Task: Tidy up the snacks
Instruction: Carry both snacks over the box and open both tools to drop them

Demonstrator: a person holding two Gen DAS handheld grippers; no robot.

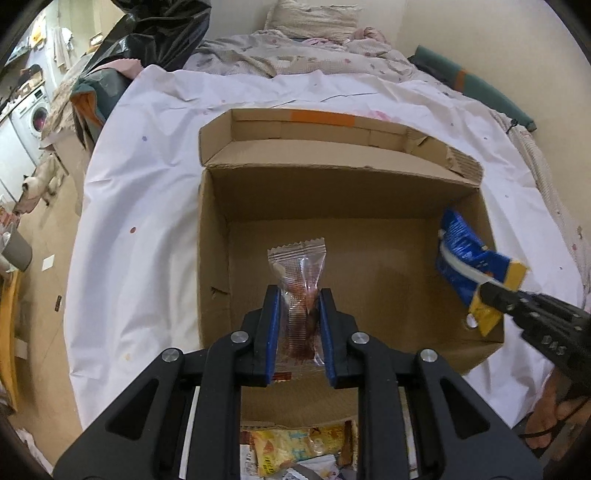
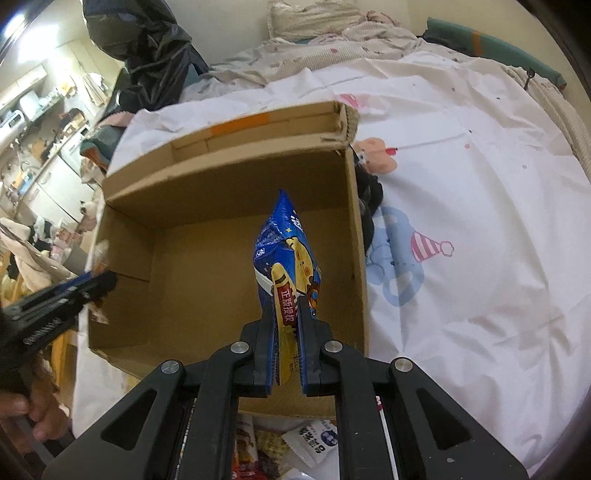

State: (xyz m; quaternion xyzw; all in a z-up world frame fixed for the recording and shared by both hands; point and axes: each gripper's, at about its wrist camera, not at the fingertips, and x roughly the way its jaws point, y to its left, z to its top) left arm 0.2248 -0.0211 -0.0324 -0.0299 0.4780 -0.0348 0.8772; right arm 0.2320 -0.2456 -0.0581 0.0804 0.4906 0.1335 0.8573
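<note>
An open, empty cardboard box (image 1: pixel 214 258) lies on a white sheet. My left gripper (image 1: pixel 298 295) hangs over its near half, shut on a clear-wrapped snack (image 1: pixel 297 266) with reddish-brown contents that points forward out of the jaws. At the right my right gripper (image 1: pixel 491 291) holds a blue and yellow packet (image 1: pixel 461 254) over the box's right wall. In the right wrist view the right gripper (image 2: pixel 286 304) is shut on that blue and yellow packet (image 2: pixel 288 251) above the box (image 2: pixel 354 258) floor. The left gripper (image 2: pixel 99 277) shows at the left edge with the clear snack (image 2: pixel 100 254).
Several loose snack packets (image 1: pixel 295 450) (image 2: pixel 310 443) lie just before the box's near wall. The white sheet (image 1: pixel 147 221) covers a bed with a pillow (image 1: pixel 314 18) at the far end. A black bag (image 1: pixel 162 33) stands far left. A cat (image 1: pixel 40 184) is on the floor.
</note>
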